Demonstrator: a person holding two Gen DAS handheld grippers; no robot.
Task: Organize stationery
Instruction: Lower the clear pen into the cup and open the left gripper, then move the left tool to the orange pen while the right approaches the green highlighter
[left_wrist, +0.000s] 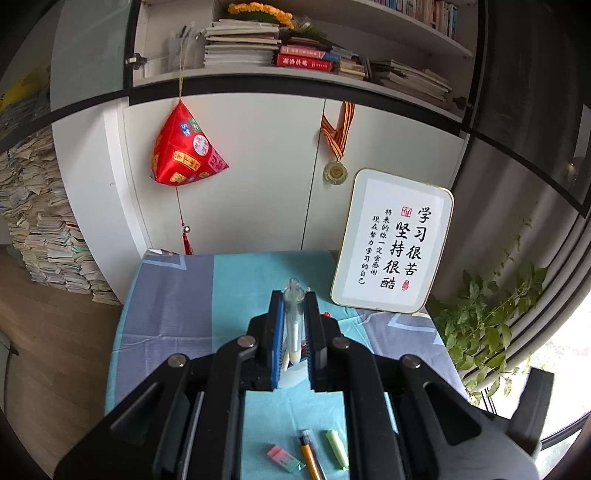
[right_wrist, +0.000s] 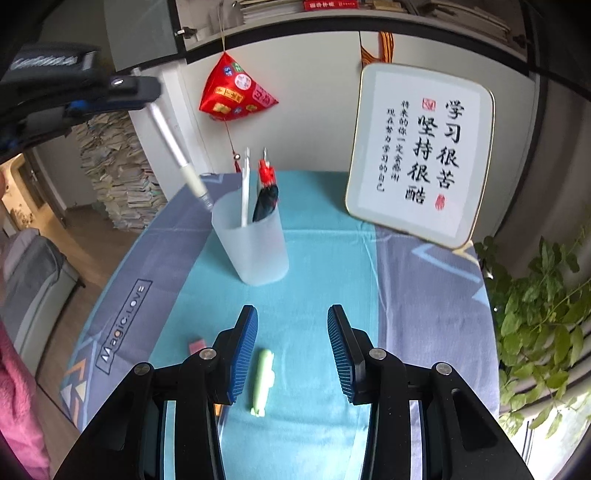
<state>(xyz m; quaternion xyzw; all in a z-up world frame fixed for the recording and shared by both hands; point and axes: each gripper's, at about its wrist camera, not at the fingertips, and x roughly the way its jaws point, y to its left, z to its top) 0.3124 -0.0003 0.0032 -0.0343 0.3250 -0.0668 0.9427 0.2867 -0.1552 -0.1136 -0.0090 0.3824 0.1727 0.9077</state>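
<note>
Left wrist view: the left gripper (left_wrist: 294, 325) has its jaws narrow, pinched on a clear pen (left_wrist: 294, 321) that runs along the fingers, tip toward the camera. Below, near on the cloth (left_wrist: 173, 295), lie a pink eraser (left_wrist: 283, 458), an orange pencil (left_wrist: 310, 458) and a green highlighter (left_wrist: 337, 448). The cup is mostly hidden under the fingers here, so alignment is hard to judge from this side.

Right wrist view: the pen (right_wrist: 177, 155) hangs tilted from the left gripper (right_wrist: 147, 99), its tip just at the far-left rim of the cup (right_wrist: 253, 243). That's the risk: the tip sits right at the rim, so a release now could bounce the pen off the edge onto the cloth, or a push could tip the light cup. A white pen (right_wrist: 245, 188) and a red-topped item (right_wrist: 266, 192) already stand inside and could block it.

The right gripper (right_wrist: 291, 350) is wide open, holding nothing, hovering over the highlighter (right_wrist: 263, 382), which lies closer to its left finger; closing off-centre could knock it sideways.
</note>
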